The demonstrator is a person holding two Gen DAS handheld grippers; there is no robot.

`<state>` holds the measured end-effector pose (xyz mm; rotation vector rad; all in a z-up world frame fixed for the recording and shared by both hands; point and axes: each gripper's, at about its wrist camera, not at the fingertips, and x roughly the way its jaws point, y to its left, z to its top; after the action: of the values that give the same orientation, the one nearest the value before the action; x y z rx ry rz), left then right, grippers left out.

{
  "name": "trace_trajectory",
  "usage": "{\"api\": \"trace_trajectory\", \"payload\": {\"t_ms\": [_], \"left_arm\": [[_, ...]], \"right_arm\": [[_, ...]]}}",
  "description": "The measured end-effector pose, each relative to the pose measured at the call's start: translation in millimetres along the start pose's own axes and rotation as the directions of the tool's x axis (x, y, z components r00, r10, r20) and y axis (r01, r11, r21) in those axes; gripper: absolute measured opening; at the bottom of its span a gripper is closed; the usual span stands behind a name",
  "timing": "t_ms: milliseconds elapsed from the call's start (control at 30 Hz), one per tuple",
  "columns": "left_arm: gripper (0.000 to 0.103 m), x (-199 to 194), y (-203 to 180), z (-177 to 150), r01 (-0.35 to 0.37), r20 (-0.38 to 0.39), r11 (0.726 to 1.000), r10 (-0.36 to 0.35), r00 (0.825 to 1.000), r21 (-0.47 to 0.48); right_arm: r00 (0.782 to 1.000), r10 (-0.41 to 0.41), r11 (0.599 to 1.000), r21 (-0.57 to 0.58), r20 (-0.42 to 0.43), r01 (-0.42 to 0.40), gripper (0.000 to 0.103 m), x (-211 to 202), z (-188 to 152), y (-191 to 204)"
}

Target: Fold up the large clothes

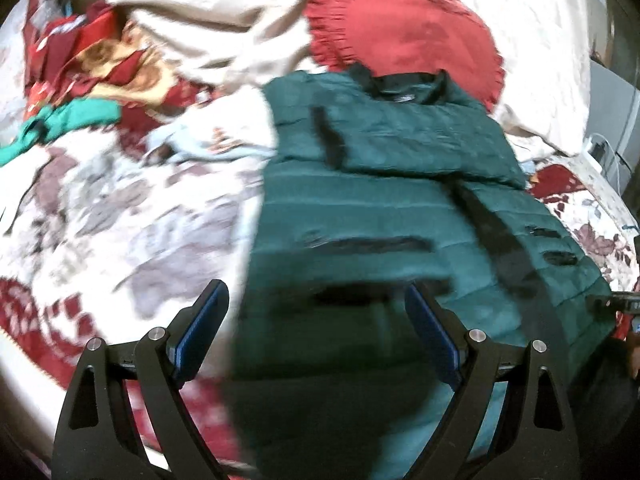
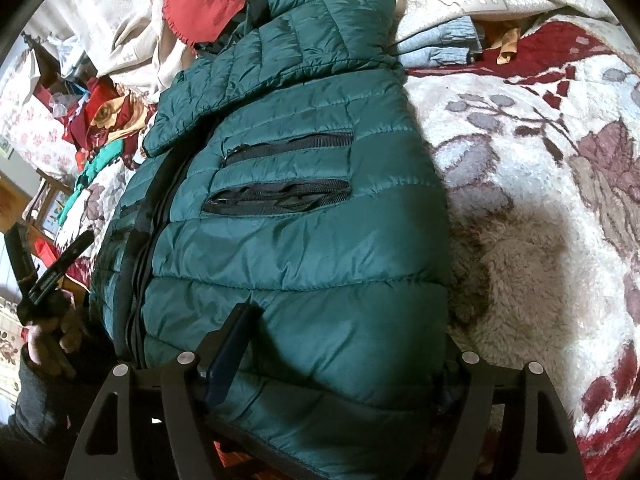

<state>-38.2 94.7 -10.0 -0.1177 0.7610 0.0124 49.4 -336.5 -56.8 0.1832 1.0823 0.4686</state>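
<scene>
Since the whole bed is covered by it, start with the fleece blanket [image 2: 540, 240]: fuzzy, cream with maroon and grey flower shapes, spreading out on both sides of the tongs. On top of it lies the dark green puffer jacket [image 2: 288, 216], shiny quilted nylon in horizontal puffy bands, black zipper down the front, two black zip pockets, one sleeve folded across the chest up ahead of the tongs. Past its black collar sits a round red cushion [image 1: 404, 36] with a frilly edge, next to a rumpled beige sheet [image 1: 208, 12]. The right gripper [image 2: 344, 344] is spread wide apart with the jacket's hem bulging up between its fingers; the far finger is hidden under fabric, so can't tell if it's gripping. The left gripper [image 1: 316, 308] hangs wide apart over the jacket's left edge, blue pads [image 1: 204, 324] showing, pretty blurry.
</scene>
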Motion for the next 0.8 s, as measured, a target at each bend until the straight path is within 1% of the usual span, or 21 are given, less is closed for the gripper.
{"api": "trace_trajectory", "payload": {"t_ms": [67,133,167,200,233,267,333,367,400,433,467,500,533,567,600,633,667,700,800], "left_arm": [[0.090,-0.2,21.4,-11.3,0.007,-0.028,0.999,-0.008,1.000,-0.037],[0.090,3.6,38.5,-23.8,0.087,-0.070,0.991,-0.095,0.993,-0.106],[0.090,5.7,40.3,-28.1,0.130,-0.085,0.984,-0.141,0.986,-0.124],[0.090,8.8,39.6,-32.6,0.182,-0.101,0.974,-0.196,0.975,-0.132],[0.090,11.5,36.8,-36.3,0.219,-0.117,0.967,-0.235,0.965,-0.130],[0.090,16.7,32.6,-40.5,0.259,-0.144,0.957,-0.277,0.950,-0.130],[0.090,21.9,25.6,-44.4,0.276,-0.166,0.954,-0.294,0.941,-0.120],[0.090,22.8,25.0,-44.2,0.280,-0.165,0.952,-0.298,0.940,-0.122],[0.090,23.4,26.0,-42.7,0.300,-0.160,0.943,-0.321,0.934,-0.141],[0.090,22.0,30.0,-40.8,0.344,-0.141,0.921,-0.371,0.918,-0.182],[0.087,19.0,34.4,-39.0,0.382,-0.115,0.900,-0.411,0.904,-0.211],[0.080,13.7,37.0,-36.7,0.421,-0.075,0.877,-0.448,0.891,-0.231],[0.076,7.7,38.4,-34.5,0.451,-0.035,0.861,-0.471,0.881,-0.235],[0.069,4.7,40.0,-33.0,0.468,-0.015,0.851,-0.485,0.874,-0.237],[0.065,3.7,41.1,-31.4,0.484,-0.002,0.841,-0.499,0.867,-0.241],[0.064,5.5,41.5,-30.4,0.481,-0.002,0.842,-0.497,0.868,-0.246],[0.063,8.4,41.0,-30.5,0.465,-0.013,0.850,-0.483,0.876,-0.247],[0.063,15.2,40.2,-31.1,0.434,-0.037,0.865,-0.456,0.889,-0.252],[0.063,30.1,41.8,-35.4,0.352,-0.102,0.898,-0.389,0.916,-0.266]], "right_arm": [[1.000,-0.003,1.000,-0.003,0.000,0.003,0.076,1.3,0.4,0.5],[1.000,-0.008,1.000,-0.008,-0.001,0.008,0.076,2.0,0.6,1.7],[1.000,-0.010,1.000,-0.010,-0.001,0.010,0.076,2.5,0.8,2.3],[1.000,-0.010,1.000,-0.012,-0.001,0.010,0.076,2.8,1.0,2.6],[1.000,-0.011,1.000,-0.013,-0.002,0.011,0.076,3.0,1.2,2.4],[1.000,-0.012,1.000,-0.013,-0.002,0.012,0.076,3.2,1.3,2.5],[1.000,-0.013,1.000,-0.016,-0.004,0.013,0.077,3.7,1.7,2.7],[1.000,-0.014,1.000,-0.016,-0.004,0.014,0.077,3.5,1.5,2.8],[1.000,-0.014,1.000,-0.016,-0.003,0.014,0.077,3.5,1.5,3.0],[1.000,-0.015,1.000,-0.017,-0.003,0.015,0.077,3.9,1.5,3.2],[1.000,-0.015,1.000,-0.017,-0.003,0.015,0.077,3.8,1.5,3.2],[1.000,-0.017,1.000,-0.018,-0.003,0.017,0.077,4.4,1.9,3.7],[1.000,-0.017,1.000,-0.018,-0.004,0.017,0.077,4.7,2.1,3.4],[1.000,-0.016,1.000,-0.018,-0.003,0.016,0.077,4.6,2.1,3.4],[1.000,-0.016,1.000,-0.017,-0.003,0.016,0.077,4.7,2.0,3.7],[1.000,-0.016,1.000,-0.017,-0.003,0.016,0.077,4.8,2.0,3.5],[1.000,-0.016,1.000,-0.017,-0.003,0.016,0.077,4.7,2.0,3.5],[1.000,-0.016,1.000,-0.018,-0.004,0.016,0.077,4.9,2.0,3.7],[1.000,-0.016,1.000,-0.017,-0.003,0.016,0.077,4.6,1.9,3.5]]}}
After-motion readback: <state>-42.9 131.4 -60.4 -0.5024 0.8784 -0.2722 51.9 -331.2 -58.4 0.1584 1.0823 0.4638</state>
